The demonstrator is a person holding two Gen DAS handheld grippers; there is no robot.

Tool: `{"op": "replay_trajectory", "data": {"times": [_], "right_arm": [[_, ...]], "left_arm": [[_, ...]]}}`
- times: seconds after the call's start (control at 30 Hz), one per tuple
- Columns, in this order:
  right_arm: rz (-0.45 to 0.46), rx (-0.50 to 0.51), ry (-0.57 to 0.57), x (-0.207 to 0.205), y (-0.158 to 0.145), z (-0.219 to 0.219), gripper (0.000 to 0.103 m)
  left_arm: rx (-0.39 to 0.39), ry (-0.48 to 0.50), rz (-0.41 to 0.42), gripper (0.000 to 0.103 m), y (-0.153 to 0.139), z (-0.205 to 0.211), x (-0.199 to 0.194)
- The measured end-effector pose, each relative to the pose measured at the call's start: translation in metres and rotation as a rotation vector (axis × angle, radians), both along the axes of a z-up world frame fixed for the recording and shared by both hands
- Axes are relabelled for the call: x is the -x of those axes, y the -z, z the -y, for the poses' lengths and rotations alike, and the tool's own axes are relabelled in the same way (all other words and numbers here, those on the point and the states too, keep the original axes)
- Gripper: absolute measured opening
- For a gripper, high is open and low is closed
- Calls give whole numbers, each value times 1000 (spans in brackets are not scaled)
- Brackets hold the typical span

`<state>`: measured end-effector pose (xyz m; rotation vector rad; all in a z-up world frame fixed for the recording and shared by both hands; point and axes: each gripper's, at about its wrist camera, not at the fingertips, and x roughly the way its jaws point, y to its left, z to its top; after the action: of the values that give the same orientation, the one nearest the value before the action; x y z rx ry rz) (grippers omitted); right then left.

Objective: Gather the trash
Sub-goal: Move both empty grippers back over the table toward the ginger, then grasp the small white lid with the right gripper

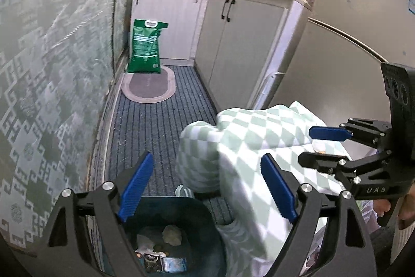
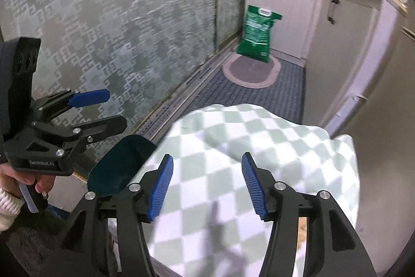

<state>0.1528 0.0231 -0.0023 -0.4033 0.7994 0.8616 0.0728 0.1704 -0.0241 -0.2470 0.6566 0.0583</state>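
Hovering over the bin (image 1: 179, 230), which sits low beside the wall with trash (image 1: 160, 251) in it, the left gripper (image 1: 207, 195) is wide and empty. Judged best: lift clear of the checked cloth (image 1: 249, 147) before reaching again. The right gripper (image 2: 207, 188), half open, holds nothing; its body reads "UAS".

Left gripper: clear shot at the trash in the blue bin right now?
Probably yes. The left gripper is open above the blue bin, whose mouth shows trash; only the checkered cloth crowds its right side.
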Motion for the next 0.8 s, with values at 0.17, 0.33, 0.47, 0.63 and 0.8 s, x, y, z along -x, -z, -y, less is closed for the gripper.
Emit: {"op": "replay_trajectory", "data": {"times": [0.17, 0.33, 0.47, 0.63, 0.8], "right_arm": [[4, -23, 61, -12, -5, 26, 57], [-10, -53, 126, -25, -8, 50, 57], [-25, -76, 172, -33, -10, 66, 57], [-75, -94, 224, -45, -7, 88, 57], [-143, -86, 266, -57, 5, 105, 57]], "left_arm": [[-32, 38, -22, 87, 4, 21, -13], [-59, 70, -39, 87, 9, 37, -22], [-105, 96, -53, 86, 12, 53, -30], [-113, 142, -67, 84, 15, 69, -38], [-119, 206, -70, 84, 16, 90, -45]]}}
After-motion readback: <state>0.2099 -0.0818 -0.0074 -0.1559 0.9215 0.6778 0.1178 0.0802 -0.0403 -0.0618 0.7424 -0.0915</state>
